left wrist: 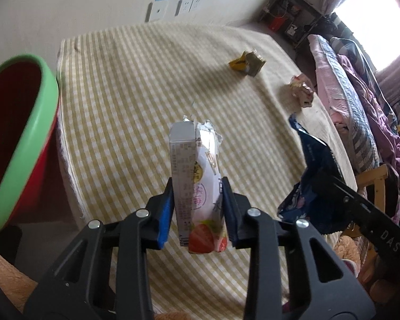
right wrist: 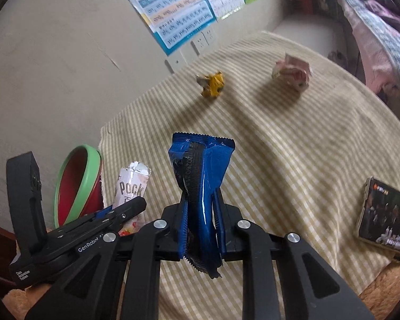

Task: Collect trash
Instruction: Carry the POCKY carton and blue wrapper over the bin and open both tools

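Left gripper: blue pads clamped on a torn-open snack box, white card with strawberry print; its lower end is hidden behind the jaws. Right gripper: closed on a crinkled glossy blue wrapper, serrated ends above and below the jaws. Bin, red with a green rim, cut off at the frame's left edge. Two crumpled scraps, yellow and pinkish, lie apart on the checked cloth, upper right; print unreadable.
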{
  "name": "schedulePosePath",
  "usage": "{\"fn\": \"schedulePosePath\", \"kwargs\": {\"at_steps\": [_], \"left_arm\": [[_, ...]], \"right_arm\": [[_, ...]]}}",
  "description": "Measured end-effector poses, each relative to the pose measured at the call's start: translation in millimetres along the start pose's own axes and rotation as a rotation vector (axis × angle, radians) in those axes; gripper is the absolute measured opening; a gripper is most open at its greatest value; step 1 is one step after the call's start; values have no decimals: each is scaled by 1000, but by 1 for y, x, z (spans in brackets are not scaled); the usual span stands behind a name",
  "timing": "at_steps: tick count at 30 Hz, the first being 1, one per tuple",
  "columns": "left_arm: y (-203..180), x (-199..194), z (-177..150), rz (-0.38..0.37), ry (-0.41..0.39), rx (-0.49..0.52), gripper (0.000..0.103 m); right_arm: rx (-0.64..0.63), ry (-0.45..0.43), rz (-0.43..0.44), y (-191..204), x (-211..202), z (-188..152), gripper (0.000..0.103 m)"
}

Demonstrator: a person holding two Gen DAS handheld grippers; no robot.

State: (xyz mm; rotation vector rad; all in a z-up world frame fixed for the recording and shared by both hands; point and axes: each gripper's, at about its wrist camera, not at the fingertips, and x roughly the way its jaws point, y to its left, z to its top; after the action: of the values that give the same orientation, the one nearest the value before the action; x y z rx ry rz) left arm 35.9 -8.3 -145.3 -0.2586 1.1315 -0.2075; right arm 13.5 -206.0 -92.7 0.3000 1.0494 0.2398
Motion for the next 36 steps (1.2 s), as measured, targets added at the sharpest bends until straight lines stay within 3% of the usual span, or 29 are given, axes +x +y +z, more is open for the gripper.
{"fn": "schedulePosePath", "kwargs": {"at_steps": [10, 16, 21, 29, 36], "left_arm": [[-3, -44, 13, 27, -128, 51, 32], [19, -90, 35, 69, -252, 14, 32], [39, -111, 44, 115, -305, -2, 32], [79, -133, 48, 150, -342, -62, 32], [126, -156, 50, 225, -358, -114, 32]], "right_arm": [[-59, -18, 34, 26, -9, 1, 18], [-100, -18, 67, 47, -8, 6, 19], [-128, 18, 92, 67, 4, 5, 20], [-214, 68, 139, 113, 24, 5, 20], [-269, 97, 238, 170, 48, 20, 20]]}}
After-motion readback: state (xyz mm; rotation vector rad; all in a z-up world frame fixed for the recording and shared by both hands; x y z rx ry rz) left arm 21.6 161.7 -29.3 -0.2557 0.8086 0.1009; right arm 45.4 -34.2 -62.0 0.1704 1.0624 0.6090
